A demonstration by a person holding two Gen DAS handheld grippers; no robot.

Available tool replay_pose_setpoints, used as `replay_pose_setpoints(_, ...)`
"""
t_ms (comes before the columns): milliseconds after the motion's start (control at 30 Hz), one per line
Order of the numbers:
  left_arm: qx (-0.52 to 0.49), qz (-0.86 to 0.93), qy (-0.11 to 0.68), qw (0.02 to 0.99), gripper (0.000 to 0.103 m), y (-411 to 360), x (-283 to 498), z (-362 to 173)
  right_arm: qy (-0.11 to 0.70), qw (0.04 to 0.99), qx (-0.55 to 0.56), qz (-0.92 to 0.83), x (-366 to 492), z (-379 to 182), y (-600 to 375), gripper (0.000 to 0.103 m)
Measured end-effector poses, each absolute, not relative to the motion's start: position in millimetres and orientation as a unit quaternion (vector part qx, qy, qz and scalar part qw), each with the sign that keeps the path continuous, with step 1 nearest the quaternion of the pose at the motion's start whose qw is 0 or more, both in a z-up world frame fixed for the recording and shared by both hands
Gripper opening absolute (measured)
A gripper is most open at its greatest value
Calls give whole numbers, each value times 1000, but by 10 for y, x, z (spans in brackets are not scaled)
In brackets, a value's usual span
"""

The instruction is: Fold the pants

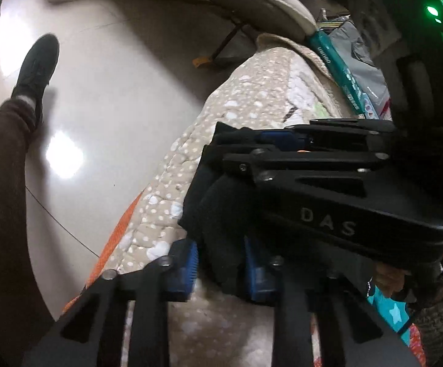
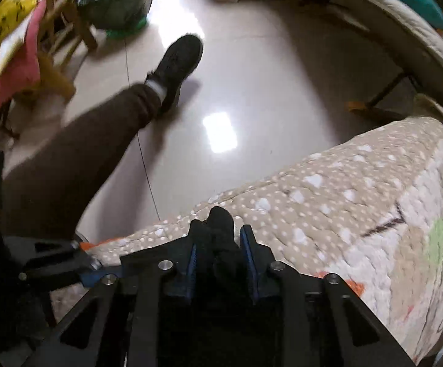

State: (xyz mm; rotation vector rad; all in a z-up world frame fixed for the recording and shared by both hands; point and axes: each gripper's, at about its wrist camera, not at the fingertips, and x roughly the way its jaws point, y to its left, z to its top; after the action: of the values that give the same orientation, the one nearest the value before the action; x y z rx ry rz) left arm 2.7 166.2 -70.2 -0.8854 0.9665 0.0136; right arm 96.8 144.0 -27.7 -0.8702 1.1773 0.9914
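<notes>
The black pants (image 1: 221, 214) are bunched over the beige dotted quilt (image 1: 252, 98), near its edge. In the left wrist view my left gripper (image 1: 221, 263) is shut on a fold of the pants between its blue pads. My right gripper (image 1: 282, 150) lies sideways just above it, its body covering most of the fabric. In the right wrist view my right gripper (image 2: 218, 253) is shut on a bunch of the black pants (image 2: 219, 223), which pokes out past the blue pads. The rest of the pants is hidden under the grippers.
The quilt (image 2: 343, 202) covers a bed that drops off to a glossy tiled floor (image 2: 252, 85). The person's brown-trousered leg and black shoe (image 2: 175, 64) stretch across the floor. A chair with pink and yellow cloth (image 2: 13, 52) stands far left. Bags and cushions (image 1: 359, 70) lie behind the bed.
</notes>
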Motion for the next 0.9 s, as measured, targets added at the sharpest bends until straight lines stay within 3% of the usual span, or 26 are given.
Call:
replay_pose_setpoints(367,-353,-21,416,838,23,1260,28,165,464,725,-288,421,958,665,715,28)
replay_pose_setpoints(600,-275,-82,443,850,23,297,391,441,474,777,-211,356,1208,850,-496,28)
replay_pose_setpoints(767,-215,-136,499,828,28,-559,668,268,523,794,-177,256,1420,534,-1539,37)
replay_pose_setpoints(900,-187,-183,517,815,36,-820,489,228,552,804,-200,92,1561,276,-2362,50)
